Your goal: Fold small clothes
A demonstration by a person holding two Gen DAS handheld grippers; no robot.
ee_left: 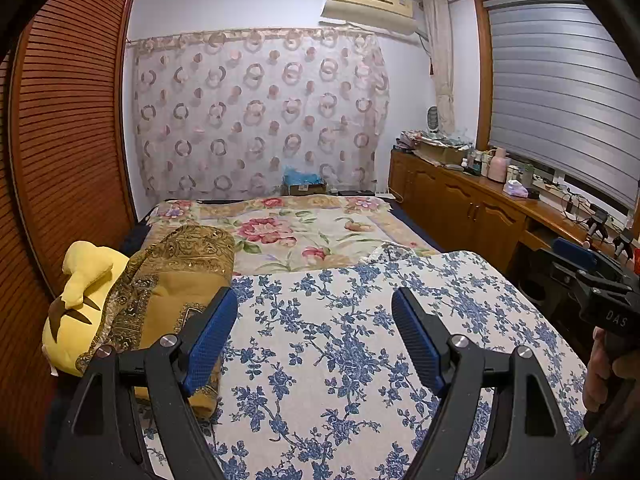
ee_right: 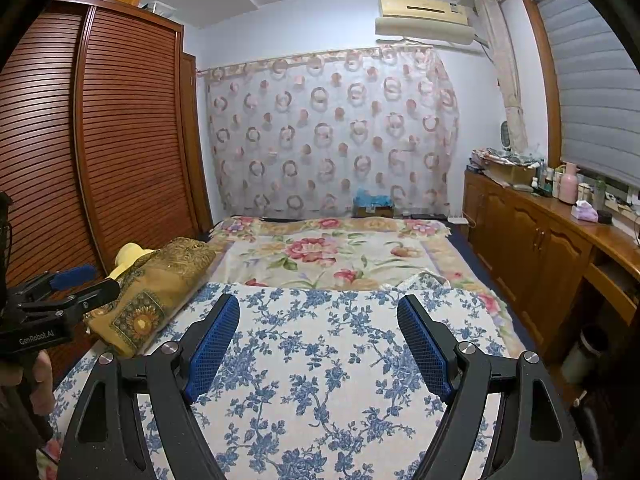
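A white cloth with blue flowers (ee_left: 352,344) lies spread flat on the bed; it also shows in the right wrist view (ee_right: 320,360). A small pale crumpled piece of cloth (ee_left: 390,252) sits at its far edge, also in the right wrist view (ee_right: 426,280). My left gripper (ee_left: 316,312) is open and empty, held above the blue-flowered cloth. My right gripper (ee_right: 318,316) is open and empty, above the same cloth. The right gripper's body shows at the right edge of the left wrist view (ee_left: 600,280); the left one shows at the left edge of the right wrist view (ee_right: 60,292).
A gold patterned bundle (ee_left: 172,292) and a yellow plush toy (ee_left: 80,280) lie at the bed's left side. The pink-flowered bedspread (ee_left: 304,232) covers the far bed. A slatted wardrobe (ee_left: 68,140) stands left. A wooden cabinet (ee_left: 480,208) with bottles runs along the right.
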